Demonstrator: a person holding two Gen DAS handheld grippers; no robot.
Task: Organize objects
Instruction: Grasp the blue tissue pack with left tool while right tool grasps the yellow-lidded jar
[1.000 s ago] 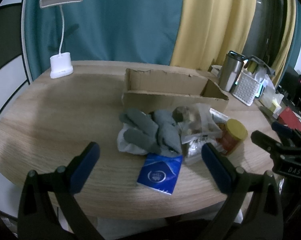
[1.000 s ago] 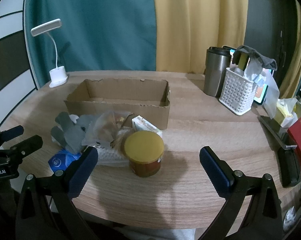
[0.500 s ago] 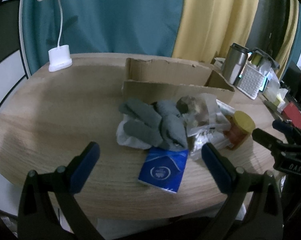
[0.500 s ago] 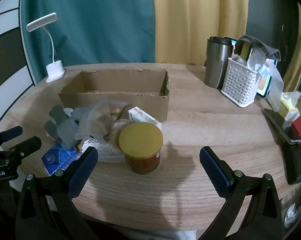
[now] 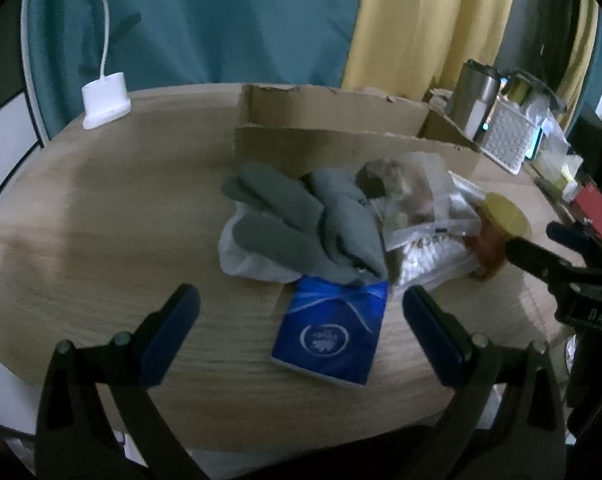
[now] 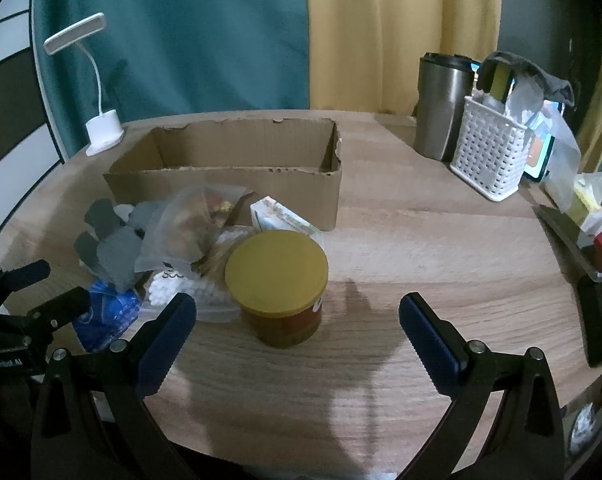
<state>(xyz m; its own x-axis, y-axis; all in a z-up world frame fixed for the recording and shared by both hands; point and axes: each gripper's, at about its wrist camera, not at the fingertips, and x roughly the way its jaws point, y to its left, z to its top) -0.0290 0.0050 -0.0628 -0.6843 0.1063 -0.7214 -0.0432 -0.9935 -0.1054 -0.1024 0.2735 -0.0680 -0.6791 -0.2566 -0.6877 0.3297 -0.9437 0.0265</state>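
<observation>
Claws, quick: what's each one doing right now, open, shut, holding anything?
Left claw: open, empty, short of the blue packet.
Right claw: open, empty, with the yellow-lidded jar just ahead.

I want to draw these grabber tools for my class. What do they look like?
The left gripper and the right gripper look the same: black frames with silver screws, splitting into two long fingers tipped with ridged dark blue pads. White lettering marks each body. No hand, sleeve or cable shows.
</observation>
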